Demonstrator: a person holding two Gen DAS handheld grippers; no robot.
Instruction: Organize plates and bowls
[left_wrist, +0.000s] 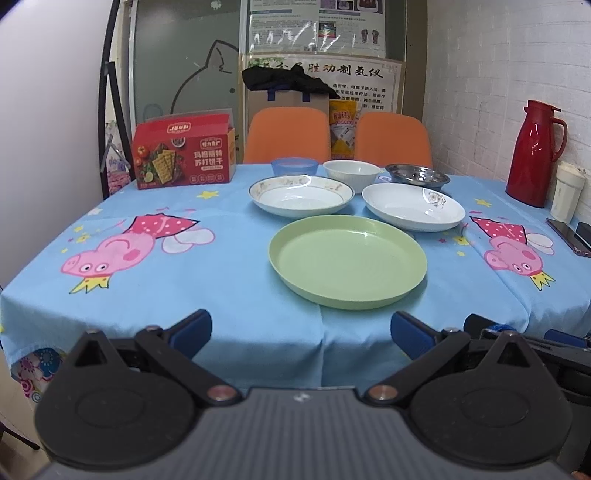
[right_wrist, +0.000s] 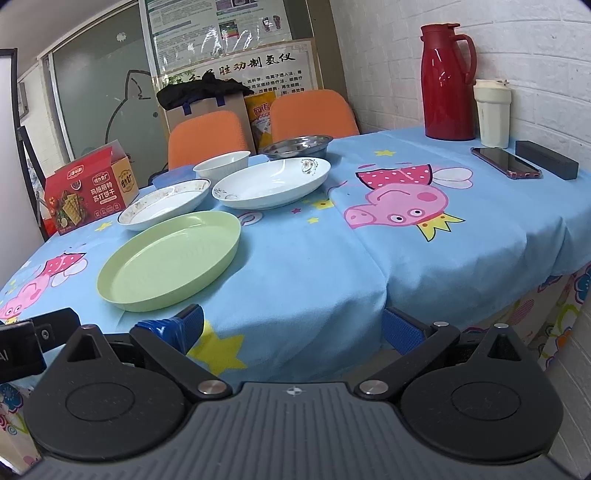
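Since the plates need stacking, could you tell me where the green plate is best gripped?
Probably at the near rim of the green plate, coming in low from the table's front edge. It lies flat and upright with a raised rim that two fingers could pinch, and its near side is unobstructed, while the white plates crowd its far side. The open left gripper already faces it.

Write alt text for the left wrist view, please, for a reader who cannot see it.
A green plate lies nearest on a blue cartoon-pig tablecloth, ahead of the open left gripper. Behind it sit two white plates, then a blue bowl, a white bowl and a steel bowl.
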